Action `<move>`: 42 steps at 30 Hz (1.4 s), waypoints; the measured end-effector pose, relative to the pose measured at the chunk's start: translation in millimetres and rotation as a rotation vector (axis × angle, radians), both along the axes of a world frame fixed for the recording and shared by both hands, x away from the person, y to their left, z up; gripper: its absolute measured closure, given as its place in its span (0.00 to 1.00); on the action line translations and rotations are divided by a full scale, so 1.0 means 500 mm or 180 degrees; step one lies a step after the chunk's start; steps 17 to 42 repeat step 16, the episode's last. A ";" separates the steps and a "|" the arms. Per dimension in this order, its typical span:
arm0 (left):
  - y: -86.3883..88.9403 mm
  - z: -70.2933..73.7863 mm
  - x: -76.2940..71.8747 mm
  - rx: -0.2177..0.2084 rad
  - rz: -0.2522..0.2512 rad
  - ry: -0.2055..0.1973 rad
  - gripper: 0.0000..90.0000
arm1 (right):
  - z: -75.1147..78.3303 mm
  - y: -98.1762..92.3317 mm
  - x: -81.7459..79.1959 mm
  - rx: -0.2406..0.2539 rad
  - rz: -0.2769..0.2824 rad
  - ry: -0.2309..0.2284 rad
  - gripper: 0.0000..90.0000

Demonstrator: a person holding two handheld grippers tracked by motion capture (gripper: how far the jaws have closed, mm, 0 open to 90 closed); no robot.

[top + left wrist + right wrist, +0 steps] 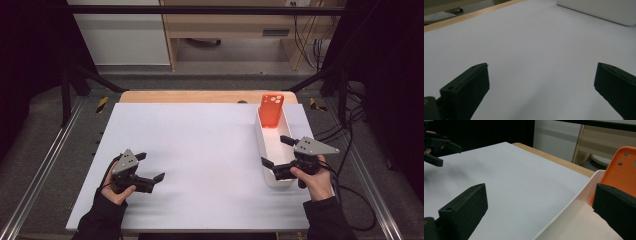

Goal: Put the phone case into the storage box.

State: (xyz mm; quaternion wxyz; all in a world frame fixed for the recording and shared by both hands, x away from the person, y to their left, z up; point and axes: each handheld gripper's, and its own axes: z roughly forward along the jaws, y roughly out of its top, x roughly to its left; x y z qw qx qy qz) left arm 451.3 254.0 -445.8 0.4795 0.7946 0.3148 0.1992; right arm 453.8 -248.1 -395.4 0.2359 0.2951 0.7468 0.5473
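One orange phone case propped upright at the far end of the white bin, beyond the right gripper with jaws spread wide astride the bin's near wall, holding nothing; left gripper likewise wide open, empty, over bare white surface.

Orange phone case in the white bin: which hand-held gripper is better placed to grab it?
Right hand-held gripper: open over the white bin holding the orange phone case. Left hand-held gripper sits across the table.
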 end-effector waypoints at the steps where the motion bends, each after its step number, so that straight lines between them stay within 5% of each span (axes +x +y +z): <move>1: 0.000 0.000 0.000 -0.0004 -0.0002 -0.0002 0.00 | -0.005 -0.004 -0.005 0.0009 0.0015 -0.0008 0.01; 16: 0.001 0.009 -0.006 -0.0065 -0.0035 -0.0069 0.00 | -0.052 -0.063 -0.050 0.0174 -0.0025 -0.0085 0.01; 42: 0.001 0.009 -0.006 -0.0065 -0.0035 -0.0069 0.00 | -0.052 -0.063 -0.050 0.0174 -0.0025 -0.0085 0.01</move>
